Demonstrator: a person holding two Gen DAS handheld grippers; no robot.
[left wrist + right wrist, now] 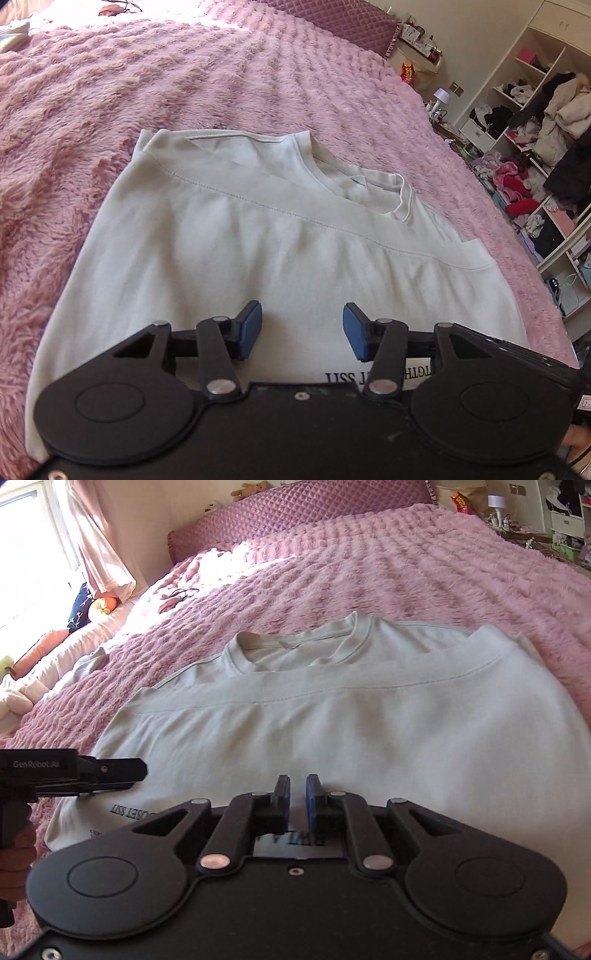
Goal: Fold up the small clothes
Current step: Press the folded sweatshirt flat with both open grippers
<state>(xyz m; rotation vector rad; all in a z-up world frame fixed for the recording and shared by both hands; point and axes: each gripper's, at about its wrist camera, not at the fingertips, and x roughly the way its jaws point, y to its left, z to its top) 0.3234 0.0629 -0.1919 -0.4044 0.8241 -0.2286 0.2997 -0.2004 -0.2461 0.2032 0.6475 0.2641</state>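
A pale, smooth cotton shirt [236, 236] lies folded flat on a shaggy pink blanket [110, 92], directly ahead of and beneath both grippers, its ribbed collar at the far end. The left gripper [303, 328] is parted, its blue pads empty; the right gripper [297, 801] is nearly closed, empty. Upside-down black print reads partly "SST". The left gripper's side reads "GenRobot.AI".

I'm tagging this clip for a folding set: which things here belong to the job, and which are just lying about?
Part of the job:
- white T-shirt, folded over on the pink blanket
- left gripper, jaws apart, nothing between
- right gripper, jaws nearly together above the shirt

Just lying about:
- purple headboard cushion
- plush toys by the window
- clothes on the open shelves
- small lamp
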